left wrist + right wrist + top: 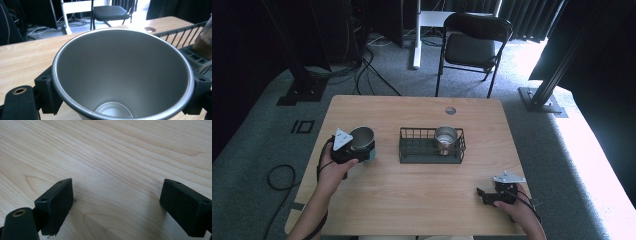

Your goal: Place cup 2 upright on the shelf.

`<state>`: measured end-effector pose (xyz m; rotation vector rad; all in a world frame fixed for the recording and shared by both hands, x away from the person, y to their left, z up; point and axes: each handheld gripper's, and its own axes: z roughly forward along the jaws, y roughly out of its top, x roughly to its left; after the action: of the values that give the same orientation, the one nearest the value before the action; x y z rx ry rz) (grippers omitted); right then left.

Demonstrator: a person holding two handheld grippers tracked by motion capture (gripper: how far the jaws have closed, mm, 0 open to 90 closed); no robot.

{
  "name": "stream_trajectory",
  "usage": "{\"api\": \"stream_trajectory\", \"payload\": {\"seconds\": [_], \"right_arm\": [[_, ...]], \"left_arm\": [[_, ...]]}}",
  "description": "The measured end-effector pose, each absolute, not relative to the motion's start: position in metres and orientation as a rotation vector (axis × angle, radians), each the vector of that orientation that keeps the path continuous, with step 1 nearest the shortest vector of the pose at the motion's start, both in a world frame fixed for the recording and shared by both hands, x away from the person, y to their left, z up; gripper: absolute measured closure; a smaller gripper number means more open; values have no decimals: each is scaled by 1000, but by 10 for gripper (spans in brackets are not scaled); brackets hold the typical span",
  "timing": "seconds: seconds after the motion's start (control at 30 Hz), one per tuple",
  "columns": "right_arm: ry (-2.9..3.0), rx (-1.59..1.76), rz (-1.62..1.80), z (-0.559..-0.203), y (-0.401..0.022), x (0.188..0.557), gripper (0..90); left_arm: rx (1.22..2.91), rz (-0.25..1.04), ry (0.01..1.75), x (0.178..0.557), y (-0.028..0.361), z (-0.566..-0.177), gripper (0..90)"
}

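Two steel cups are seen on the wooden table (412, 195): one cup (362, 138) clasped at its sides between the jaws of the left gripper (353, 150), another (445, 139) standing in the wire basket (430, 158). The right gripper (483, 195) is held low over bare wood near the table's right front edge, jaws spread wide and empty, well apart from both cups.

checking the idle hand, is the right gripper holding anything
No, the right gripper has its fingers spread apart with bare table between them.
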<state>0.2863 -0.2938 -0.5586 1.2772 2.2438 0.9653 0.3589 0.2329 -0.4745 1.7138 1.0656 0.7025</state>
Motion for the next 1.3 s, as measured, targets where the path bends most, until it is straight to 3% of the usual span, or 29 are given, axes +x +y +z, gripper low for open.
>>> {"api": "stream_trajectory", "payload": {"seconds": [1.3], "right_arm": [[2243, 1277, 965, -559, -294, 286, 112]], "left_arm": [[1671, 697, 849, 372, 173, -389, 138]]}}
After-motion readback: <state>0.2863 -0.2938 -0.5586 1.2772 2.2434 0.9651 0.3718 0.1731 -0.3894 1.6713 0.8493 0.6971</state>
